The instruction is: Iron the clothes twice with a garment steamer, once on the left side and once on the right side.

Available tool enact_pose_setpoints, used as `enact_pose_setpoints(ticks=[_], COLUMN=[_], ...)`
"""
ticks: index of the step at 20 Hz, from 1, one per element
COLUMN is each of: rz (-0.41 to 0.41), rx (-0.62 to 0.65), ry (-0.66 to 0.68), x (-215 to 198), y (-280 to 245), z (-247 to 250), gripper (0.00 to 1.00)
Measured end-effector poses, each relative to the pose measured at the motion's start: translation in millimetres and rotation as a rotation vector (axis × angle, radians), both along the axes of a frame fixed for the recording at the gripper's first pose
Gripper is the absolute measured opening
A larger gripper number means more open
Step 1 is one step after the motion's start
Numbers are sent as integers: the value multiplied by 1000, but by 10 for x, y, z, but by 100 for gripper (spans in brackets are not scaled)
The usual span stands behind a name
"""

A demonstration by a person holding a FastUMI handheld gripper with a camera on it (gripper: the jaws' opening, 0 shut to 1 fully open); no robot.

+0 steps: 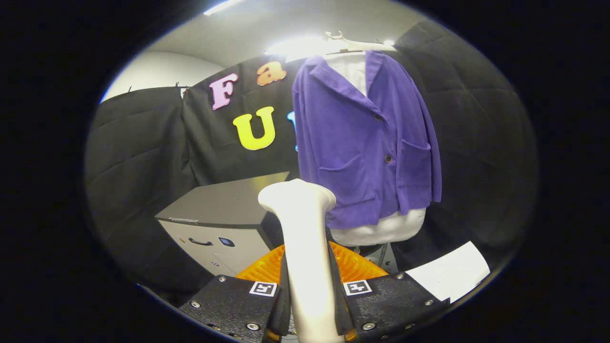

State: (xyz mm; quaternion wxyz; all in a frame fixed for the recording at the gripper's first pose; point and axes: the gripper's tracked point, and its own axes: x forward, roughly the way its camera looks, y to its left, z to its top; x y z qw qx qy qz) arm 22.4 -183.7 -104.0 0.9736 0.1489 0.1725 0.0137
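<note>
Between the jaws of the gripper (309,290) stands the white handle of the garment steamer (305,247), both fingers pressed against its sides, its head rising just ahead of them. Beyond it to the left sits a grey cabinet (224,214) with a drawer handle. Farther back, right of the cabinet, a purple jacket (362,143) hangs on a hanger (352,44) over a white shirt (381,231).

Cloth-walled recording booth (143,143) with a grey cabinet (224,214).
</note>
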Motion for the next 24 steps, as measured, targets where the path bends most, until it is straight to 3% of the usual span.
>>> enact_pose_setpoints(ticks=[5, 13, 24], rz=[-48, -117, -161], rx=[-49, -138, -167], ry=[-105, -195, -217], x=[40, -56, -123], y=[485, 967, 1217], z=[489, 870, 964], gripper=[37, 37, 37])
